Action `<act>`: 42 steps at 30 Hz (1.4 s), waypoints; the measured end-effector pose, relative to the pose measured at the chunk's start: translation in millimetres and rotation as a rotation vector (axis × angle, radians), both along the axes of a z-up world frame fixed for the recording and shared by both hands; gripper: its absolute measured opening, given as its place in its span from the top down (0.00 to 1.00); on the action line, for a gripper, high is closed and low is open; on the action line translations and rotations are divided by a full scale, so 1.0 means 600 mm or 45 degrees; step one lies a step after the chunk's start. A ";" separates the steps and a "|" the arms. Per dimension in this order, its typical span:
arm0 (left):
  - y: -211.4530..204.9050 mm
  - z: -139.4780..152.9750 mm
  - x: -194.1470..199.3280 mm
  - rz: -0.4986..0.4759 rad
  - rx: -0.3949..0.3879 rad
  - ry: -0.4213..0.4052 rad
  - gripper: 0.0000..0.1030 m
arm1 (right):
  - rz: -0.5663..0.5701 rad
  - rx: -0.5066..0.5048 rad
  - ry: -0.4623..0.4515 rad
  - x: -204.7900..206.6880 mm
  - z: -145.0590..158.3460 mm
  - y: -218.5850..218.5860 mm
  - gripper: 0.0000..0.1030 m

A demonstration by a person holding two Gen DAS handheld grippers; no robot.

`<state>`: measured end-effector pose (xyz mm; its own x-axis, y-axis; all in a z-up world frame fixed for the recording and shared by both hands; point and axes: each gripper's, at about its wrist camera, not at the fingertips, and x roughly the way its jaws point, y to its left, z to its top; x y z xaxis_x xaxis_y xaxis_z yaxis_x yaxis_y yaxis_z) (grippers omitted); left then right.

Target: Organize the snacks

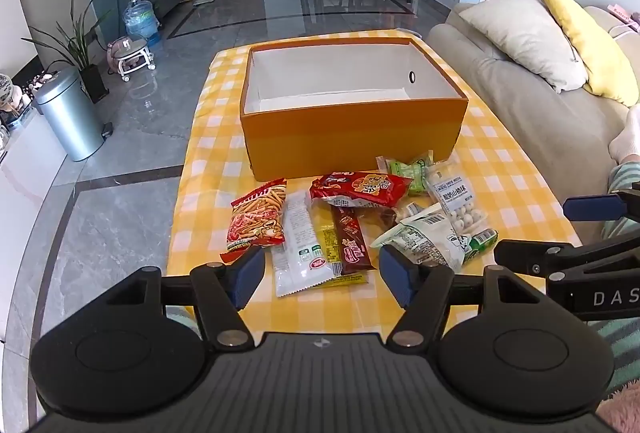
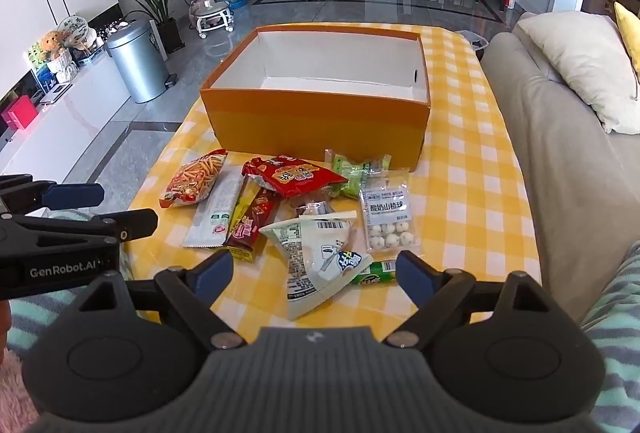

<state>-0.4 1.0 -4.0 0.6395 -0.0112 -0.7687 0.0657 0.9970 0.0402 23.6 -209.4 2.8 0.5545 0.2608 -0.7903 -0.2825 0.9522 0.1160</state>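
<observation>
An orange box (image 1: 352, 129) with a white, empty interior is seen in the centre of both views, standing on a table (image 1: 516, 169) covered with a yellow-and-white checked cloth. In front of it, toward the lower middle of the frame, a cluster of snacks is spread on the cloth: a red bag of stick crisps (image 1: 258, 219) at the left, a long white packet (image 1: 300, 245) beside it, a brown bar (image 1: 352, 239) lying over a yellow packet, a red packet (image 1: 360, 189) behind them, a green-wrapped sweet (image 1: 412, 169) just before the box, and a clear pack of white balls (image 2: 386, 211) at the right, next to a white pouch (image 2: 316, 257) and a small green roll (image 2: 374, 272). The left tongs (image 1: 322, 273) are held wide open above the near end of the white packet, nothing being gripped. The right tongs (image 2: 314, 275) are likewise spread wide over the white pouch, apart from it.
</observation>
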 end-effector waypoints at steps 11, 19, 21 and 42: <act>-0.001 0.000 0.002 0.001 0.004 0.011 0.25 | 0.001 -0.002 -0.001 0.000 0.000 0.000 0.17; 0.002 0.000 0.000 -0.002 0.007 0.026 0.25 | -0.001 -0.008 0.000 0.001 0.002 -0.002 0.16; 0.001 0.000 0.000 0.002 0.008 0.028 0.25 | -0.006 -0.006 0.003 0.002 0.001 -0.005 0.16; -0.001 -0.001 -0.001 0.000 0.010 0.038 0.25 | -0.027 -0.008 0.021 0.004 -0.005 -0.002 0.15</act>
